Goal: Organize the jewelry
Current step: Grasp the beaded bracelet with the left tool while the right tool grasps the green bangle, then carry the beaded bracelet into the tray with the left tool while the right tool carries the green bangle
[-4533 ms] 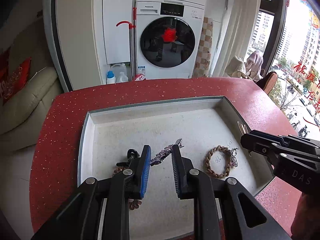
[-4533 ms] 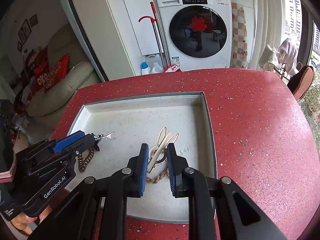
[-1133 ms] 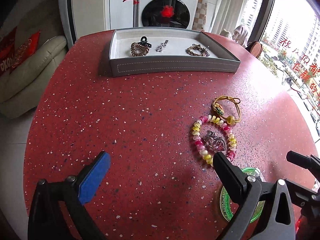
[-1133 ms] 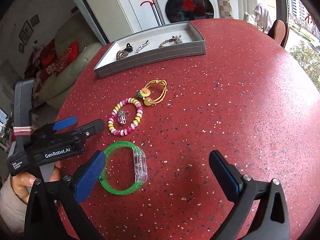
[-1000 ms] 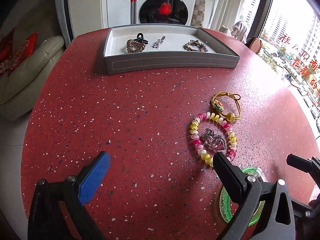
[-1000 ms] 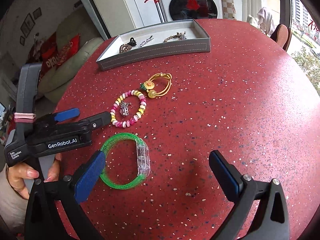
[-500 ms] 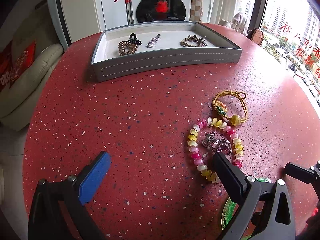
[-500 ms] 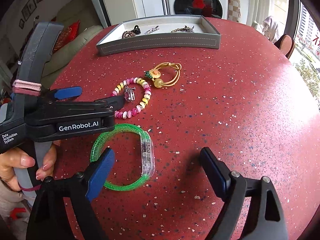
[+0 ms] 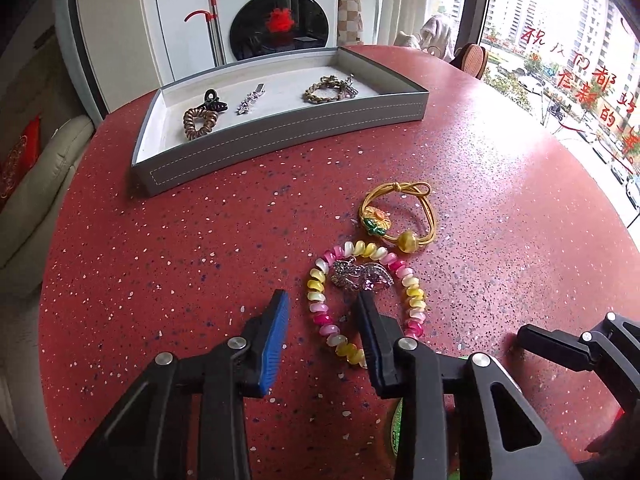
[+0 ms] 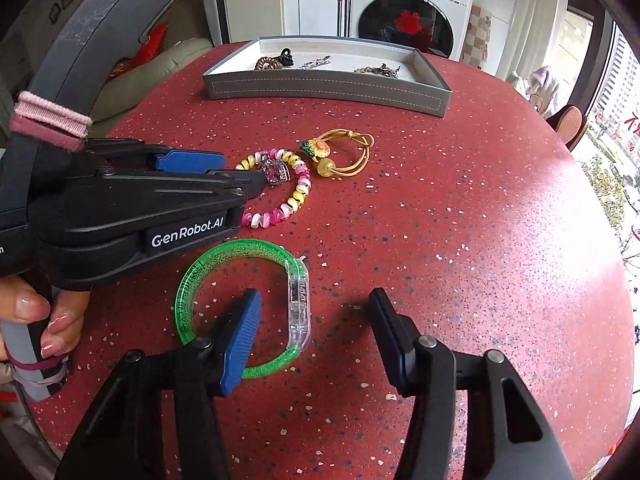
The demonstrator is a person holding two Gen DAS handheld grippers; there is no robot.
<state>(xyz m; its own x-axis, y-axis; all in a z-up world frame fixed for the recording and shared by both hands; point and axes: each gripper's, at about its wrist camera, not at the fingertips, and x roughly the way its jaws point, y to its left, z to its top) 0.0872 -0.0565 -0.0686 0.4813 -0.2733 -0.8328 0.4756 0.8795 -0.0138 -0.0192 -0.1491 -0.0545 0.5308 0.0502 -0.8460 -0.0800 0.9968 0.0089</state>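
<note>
A pink, yellow and white spiral bracelet [image 9: 320, 312] lies on the red table, with a sparkly purple clip [image 9: 360, 276] inside its ring. My left gripper [image 9: 322, 314] is open, and its jaws straddle the bracelet's near left side. A yellow hair tie [image 9: 400, 216] with a flower lies just beyond. A green bangle [image 10: 240, 304] with a clear clasp lies in the right wrist view. My right gripper [image 10: 316, 316] is open, its jaws on either side of the clasp. The grey tray [image 9: 280, 128] holds a brown coil tie [image 9: 200, 120], a silver clip [image 9: 250, 98] and a braided bracelet [image 9: 326, 90].
The red speckled table [image 9: 160, 240] is round, with edges left and right. A washing machine [image 9: 276, 12] stands behind the tray. A sofa [image 9: 28, 176] is at the left. The left gripper's body [image 10: 120, 208] fills the left side of the right wrist view.
Both grippers moved forward and down over the loose jewelry and narrowed their jaws. The left now straddles the spiral bracelet, the right the green bangle's clasp.
</note>
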